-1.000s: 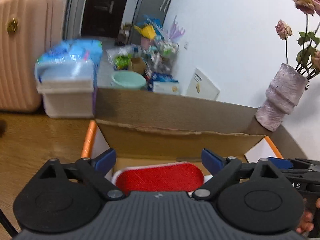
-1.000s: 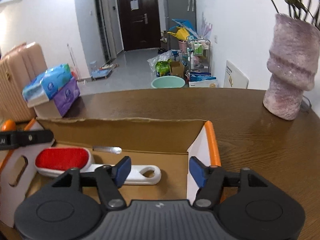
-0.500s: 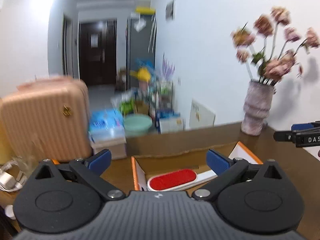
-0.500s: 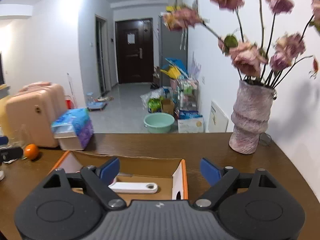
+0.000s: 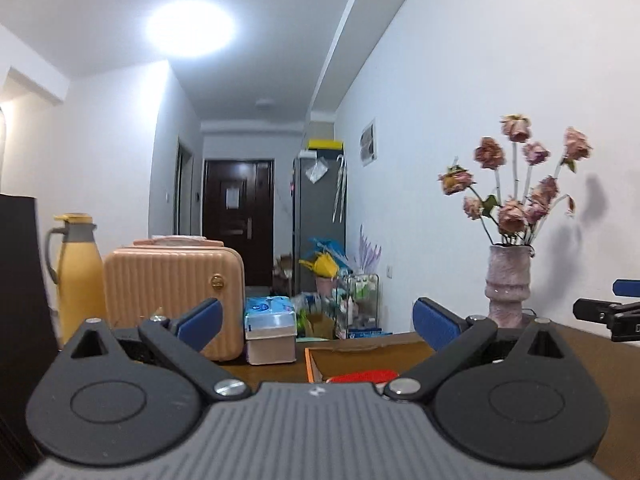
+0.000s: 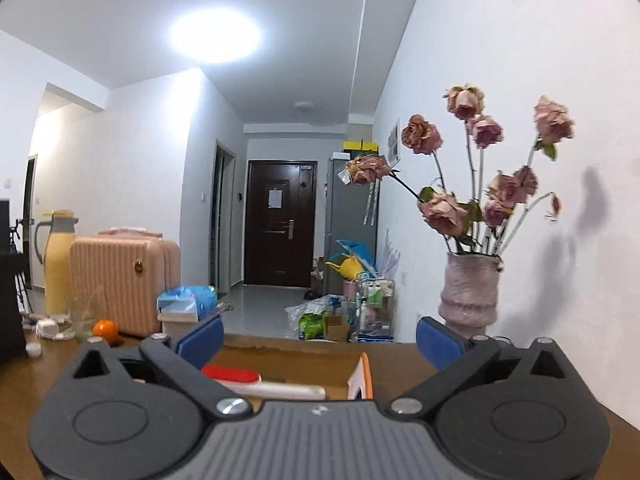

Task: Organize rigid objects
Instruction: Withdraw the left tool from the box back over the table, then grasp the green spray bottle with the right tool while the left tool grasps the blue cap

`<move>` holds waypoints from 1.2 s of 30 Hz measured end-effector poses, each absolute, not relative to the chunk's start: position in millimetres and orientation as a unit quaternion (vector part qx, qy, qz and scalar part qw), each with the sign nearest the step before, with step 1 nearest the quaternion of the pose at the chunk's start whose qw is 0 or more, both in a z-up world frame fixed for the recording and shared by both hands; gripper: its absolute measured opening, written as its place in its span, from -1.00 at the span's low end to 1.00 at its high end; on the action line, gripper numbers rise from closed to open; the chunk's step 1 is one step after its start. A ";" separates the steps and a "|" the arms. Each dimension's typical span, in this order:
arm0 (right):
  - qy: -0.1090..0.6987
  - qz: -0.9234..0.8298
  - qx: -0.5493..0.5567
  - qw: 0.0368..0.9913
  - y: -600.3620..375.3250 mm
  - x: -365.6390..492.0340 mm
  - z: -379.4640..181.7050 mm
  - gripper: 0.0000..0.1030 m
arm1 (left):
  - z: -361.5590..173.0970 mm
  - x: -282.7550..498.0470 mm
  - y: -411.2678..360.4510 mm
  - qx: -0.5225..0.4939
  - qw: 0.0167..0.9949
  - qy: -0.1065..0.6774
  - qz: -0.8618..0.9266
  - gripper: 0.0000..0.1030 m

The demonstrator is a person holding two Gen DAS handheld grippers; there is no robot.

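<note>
The table runs brown under both my grippers, and on it, close ahead of me, sits the open box with its orange edge; beyond it stand the suitcase, the flask and, off to my right, the vase of dried roses. My left gripper is held level above the near side of the box, fingers spread wide with nothing between them; my right gripper is the same, fingers wide apart and empty. In the left view the tip of the right gripper shows at the far right edge. The brush, red pad and white handle, lies flat inside the box, the handle pointing to my right; in the left view I see only a sliver of its red pad over my own housing. I judge that the brush is stowed and I am between items, both tools clear of the box. The tissue pack sits just beside the suitcase, and the orange lies on the table left of the box, near a clear glass. Next I would need to pick a loose rigid thing, tilt a gripper down toward it and line the fingers across its narrow side before closing. Which thing that should be, I cannot tell from here.
</note>
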State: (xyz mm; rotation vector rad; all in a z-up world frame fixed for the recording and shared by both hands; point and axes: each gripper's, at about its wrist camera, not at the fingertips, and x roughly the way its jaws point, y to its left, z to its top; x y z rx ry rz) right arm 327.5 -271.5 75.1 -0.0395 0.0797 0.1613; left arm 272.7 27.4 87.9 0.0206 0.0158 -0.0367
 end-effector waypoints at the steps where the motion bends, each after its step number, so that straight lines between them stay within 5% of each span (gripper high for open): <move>1: 0.040 0.081 -0.025 0.996 -270.5 316.0 69.0 1.00 | 80.5 258.3 27.9 0.010 1.000 0.004 -0.023 1.00; 16: 0.066 0.088 0.016 0.994 -273.9 148.1 -7.6 1.00 | 12.3 115.5 28.4 0.033 0.999 0.022 -0.009 1.00; 27: 0.108 0.041 0.015 0.993 -313.1 100.8 -10.2 1.00 | -3.4 118.3 26.1 -0.009 0.998 0.061 -0.009 1.00; 36: 0.153 0.044 0.007 0.987 -296.8 141.0 -29.8 0.99 | -23.9 156.5 12.6 0.012 0.993 0.118 -0.028 1.00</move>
